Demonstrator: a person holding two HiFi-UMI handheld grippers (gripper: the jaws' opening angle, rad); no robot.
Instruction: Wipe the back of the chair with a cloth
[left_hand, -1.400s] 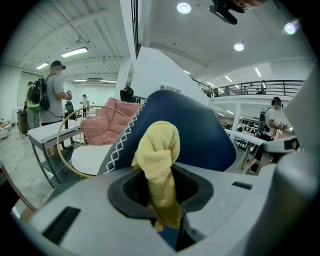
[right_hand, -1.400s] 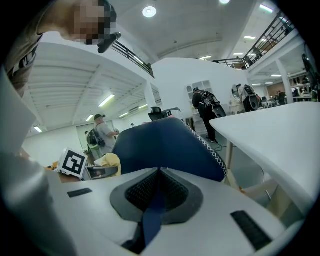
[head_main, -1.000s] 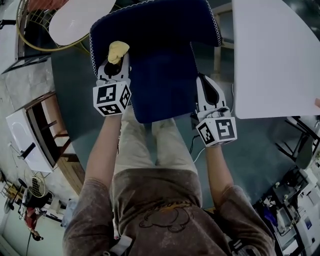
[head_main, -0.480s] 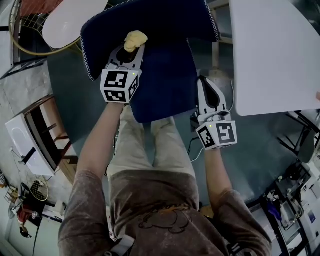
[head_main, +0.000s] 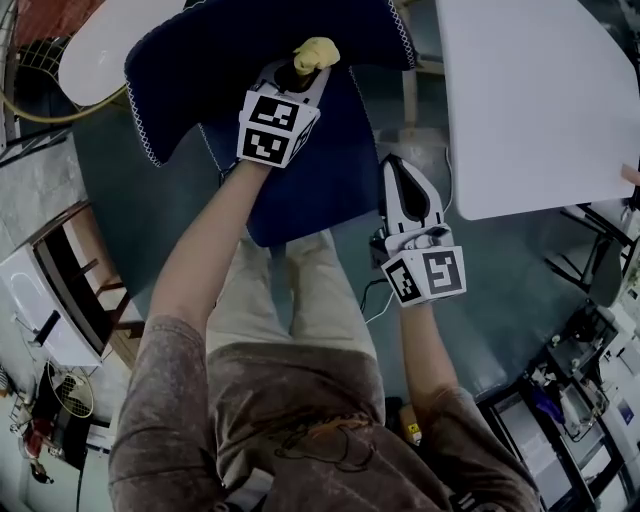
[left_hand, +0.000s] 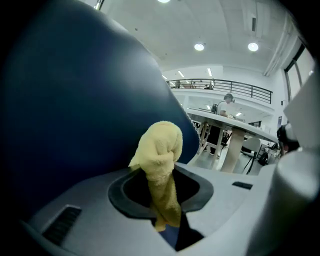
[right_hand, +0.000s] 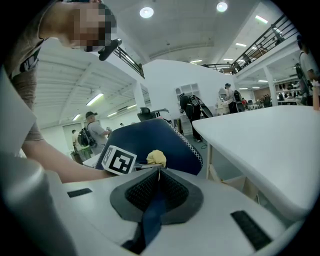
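Observation:
A dark blue chair stands in front of me, its curved back (head_main: 220, 55) at the top of the head view and its seat (head_main: 320, 170) below. My left gripper (head_main: 298, 72) is shut on a bunched yellow cloth (head_main: 315, 52), which presses against the inner face of the back. In the left gripper view the cloth (left_hand: 160, 150) sticks out from the shut jaws beside the blue back (left_hand: 75, 100). My right gripper (head_main: 398, 172) sits at the seat's right edge, shut on a strip of that blue edge (right_hand: 150, 210). The right gripper view also shows the cloth (right_hand: 156, 158).
A large white table (head_main: 530, 100) stands close on the right, with its edge (right_hand: 270, 135) near the right gripper. A white oval tabletop (head_main: 100, 50) lies at the upper left, a wooden cabinet (head_main: 60, 280) at the left. Several people stand far off.
My left gripper has carried the cloth rightward and upward along the chair back. The right gripper has stayed at the seat's right edge.

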